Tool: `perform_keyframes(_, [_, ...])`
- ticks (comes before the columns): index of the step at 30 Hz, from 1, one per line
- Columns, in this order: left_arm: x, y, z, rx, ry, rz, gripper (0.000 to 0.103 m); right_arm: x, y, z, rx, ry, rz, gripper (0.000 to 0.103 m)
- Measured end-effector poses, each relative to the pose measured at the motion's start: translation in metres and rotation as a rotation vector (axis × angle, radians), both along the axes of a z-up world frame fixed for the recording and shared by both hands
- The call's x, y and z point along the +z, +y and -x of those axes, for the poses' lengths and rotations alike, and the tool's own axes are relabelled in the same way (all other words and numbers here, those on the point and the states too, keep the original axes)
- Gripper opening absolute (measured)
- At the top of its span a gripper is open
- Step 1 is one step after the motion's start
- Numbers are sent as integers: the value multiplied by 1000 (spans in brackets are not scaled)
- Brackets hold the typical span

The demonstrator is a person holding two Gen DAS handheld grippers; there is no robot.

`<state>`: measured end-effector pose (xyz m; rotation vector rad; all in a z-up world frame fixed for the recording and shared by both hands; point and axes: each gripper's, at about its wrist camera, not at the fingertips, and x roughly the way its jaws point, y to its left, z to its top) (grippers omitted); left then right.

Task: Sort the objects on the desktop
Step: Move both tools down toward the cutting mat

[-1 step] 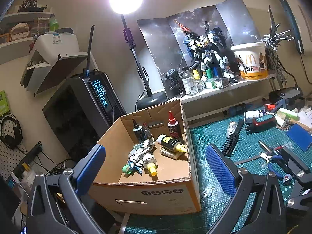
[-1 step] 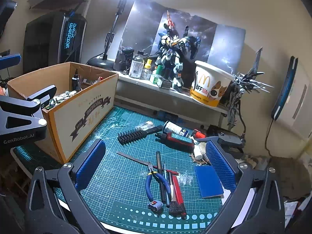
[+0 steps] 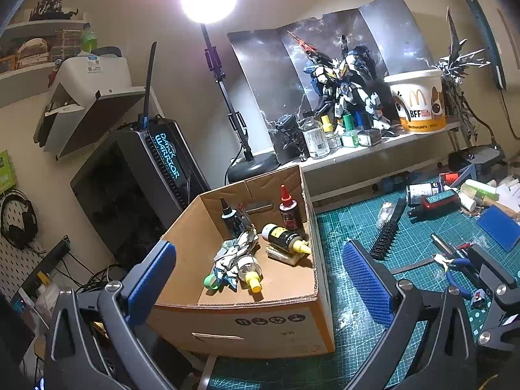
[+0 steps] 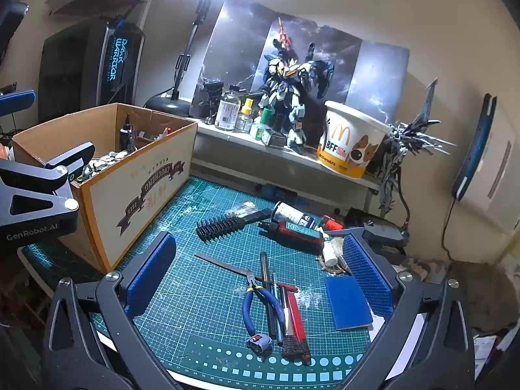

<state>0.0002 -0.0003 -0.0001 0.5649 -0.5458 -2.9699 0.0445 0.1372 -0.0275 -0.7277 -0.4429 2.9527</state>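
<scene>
Green cutting mat [image 4: 195,292] covers the counter, with a shelf of bottles and a model figure [image 4: 289,97] along the back wall under a bright lamp. At centre left of the left wrist view, a cardboard box [image 3: 260,325] holds small bottles, a roll of tape and model parts, lying loose on its floor, so it looks to serve as the place where sorted things are gathered. Loose tools are on the mat in the right wrist view: blue-handled pliers [image 4: 256,305], pens and a brush beside them, a black hairbrush [image 4: 224,226] above, a red tester [image 4: 295,230] and a blue pad [image 4: 347,302] at lower right.

Left gripper [image 3: 260,279] hovers above the box's near wall, spread wide and holding nothing. Right gripper [image 4: 260,276] hangs over the mat, likewise wide and without a load, the pliers and pens lying between its fingers, probably the nearest pick.
</scene>
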Motion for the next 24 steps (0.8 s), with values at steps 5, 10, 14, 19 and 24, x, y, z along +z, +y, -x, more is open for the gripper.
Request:
perform_keyframes(5, [-2, -1, 0, -2, -3, -5, 103, 3, 5, 2, -11, 5, 4, 103])
perform_keyframes(10, [-1, -2, 2, -23, -23, -32, 103, 6, 9, 5, -23, 10, 7, 103])
perform_keyframes(14, [-4, 2, 2, -32, -26, -51, 103, 11, 21, 9, -39, 18, 28, 103])
perform_keyframes(19, [2, 1, -2, -55, -12, -108, 103, 24, 51, 14, 7, 27, 95, 103])
perform_keyframes(24, [8, 0, -8, -103, 18, -179, 103, 37, 90, 15, 29, 98, 158, 103])
